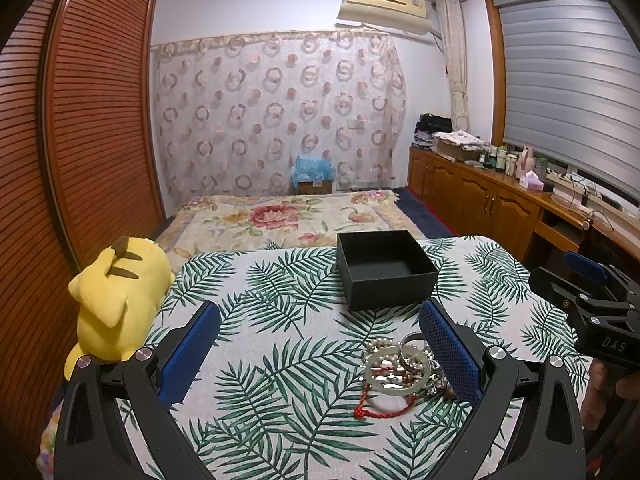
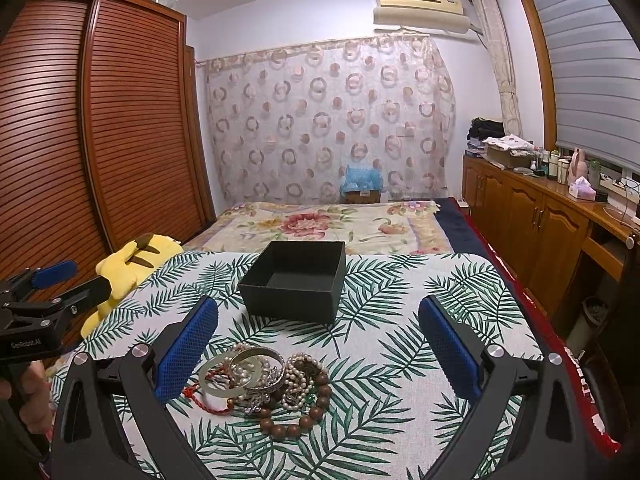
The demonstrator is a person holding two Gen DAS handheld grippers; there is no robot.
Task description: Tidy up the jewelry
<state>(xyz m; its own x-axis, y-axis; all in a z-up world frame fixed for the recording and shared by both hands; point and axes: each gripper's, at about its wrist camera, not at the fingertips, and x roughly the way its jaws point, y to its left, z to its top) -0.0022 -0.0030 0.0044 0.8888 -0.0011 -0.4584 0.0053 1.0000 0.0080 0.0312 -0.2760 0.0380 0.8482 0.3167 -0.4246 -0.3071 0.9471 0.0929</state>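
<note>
A pile of jewelry (image 2: 264, 384) lies on the leaf-print tablecloth (image 2: 400, 360): a pale jade bangle (image 2: 210, 380), a silver bangle, pearl strands, a brown wooden bead bracelet (image 2: 304, 420) and a red cord (image 2: 200, 398). The pile also shows in the left wrist view (image 1: 400, 372), partly hidden by my left gripper's right finger. An open, empty black box (image 2: 296, 284) (image 1: 384, 268) stands just beyond the pile. My left gripper (image 1: 320, 320) is open and empty, left of the pile. My right gripper (image 2: 318, 316) is open and empty, hovering over the pile.
A yellow plush toy (image 1: 116, 300) (image 2: 128, 268) lies at the table's left edge. A bed with a floral blanket (image 2: 320, 224) is behind the table. A wooden wardrobe (image 1: 80, 120) stands left and wooden cabinets (image 2: 540, 216) with bottles right.
</note>
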